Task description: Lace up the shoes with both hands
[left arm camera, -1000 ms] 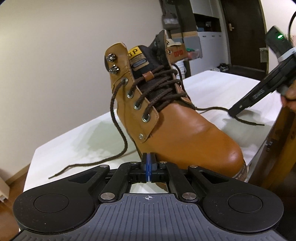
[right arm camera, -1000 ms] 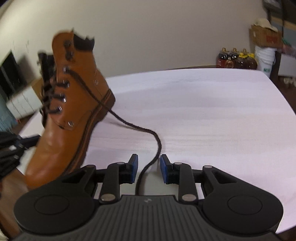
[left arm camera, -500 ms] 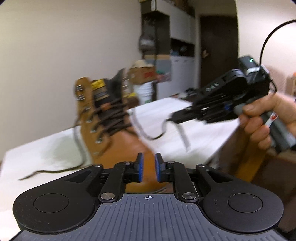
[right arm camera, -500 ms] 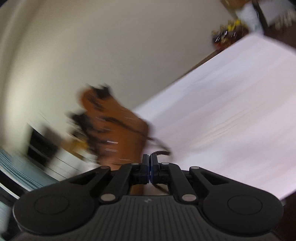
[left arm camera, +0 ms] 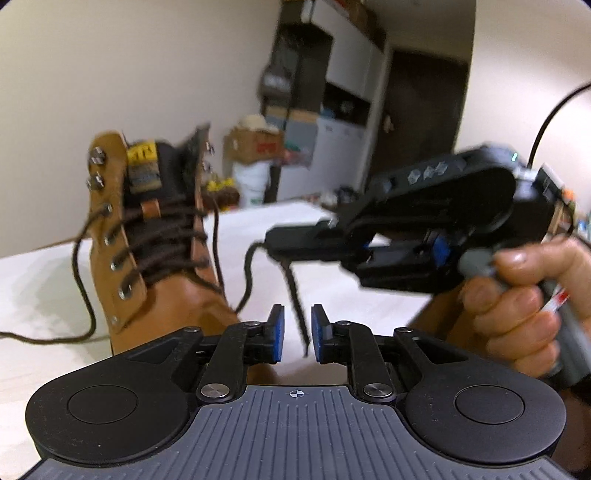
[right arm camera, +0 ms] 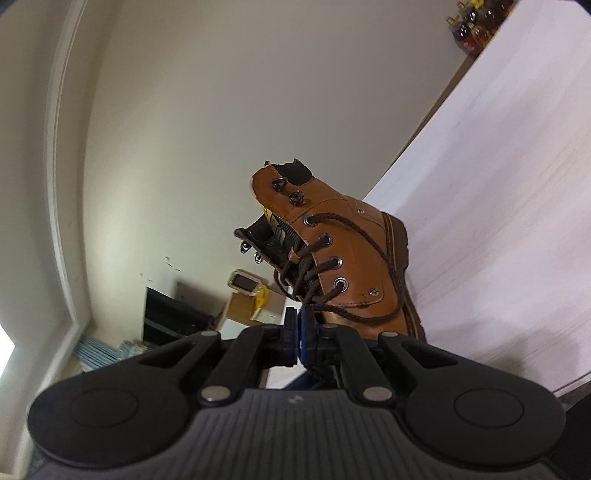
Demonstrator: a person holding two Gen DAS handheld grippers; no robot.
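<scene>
A tan smooth-leather lace-up boot (left arm camera: 159, 258) stands on the white counter (left arm camera: 37, 280). The right hand-held gripper (left arm camera: 275, 240) pinches its dark brown braided lace (left arm camera: 295, 295), whose end dangles between the left hand-held gripper's (left arm camera: 297, 332) parted blue-padded fingers.

1. A plain cream wall (left arm camera: 110, 74) filled the left wrist view from 9 to 12 o'clock.
2. A tall dark shelving unit (left arm camera: 306, 92) with white cabinet doors (left arm camera: 354, 66) stood at 12 o'clock.
3. A dark door (left arm camera: 417, 110) stood at 1 o'clock.
4. A cardboard box (left arm camera: 258, 142) sat near centre, above a white bucket (left arm camera: 255, 181).
5. A white-topped table (right arm camera: 498, 203) ran from 1 to 4 o'clock in the right wrist view.
6. Bottles (right arm camera: 476, 22) clustered at 1 o'clock beyond its edge.
7. A white trim strip (right arm camera: 66, 110) curved along the wall at 9 o'clock.
</scene>
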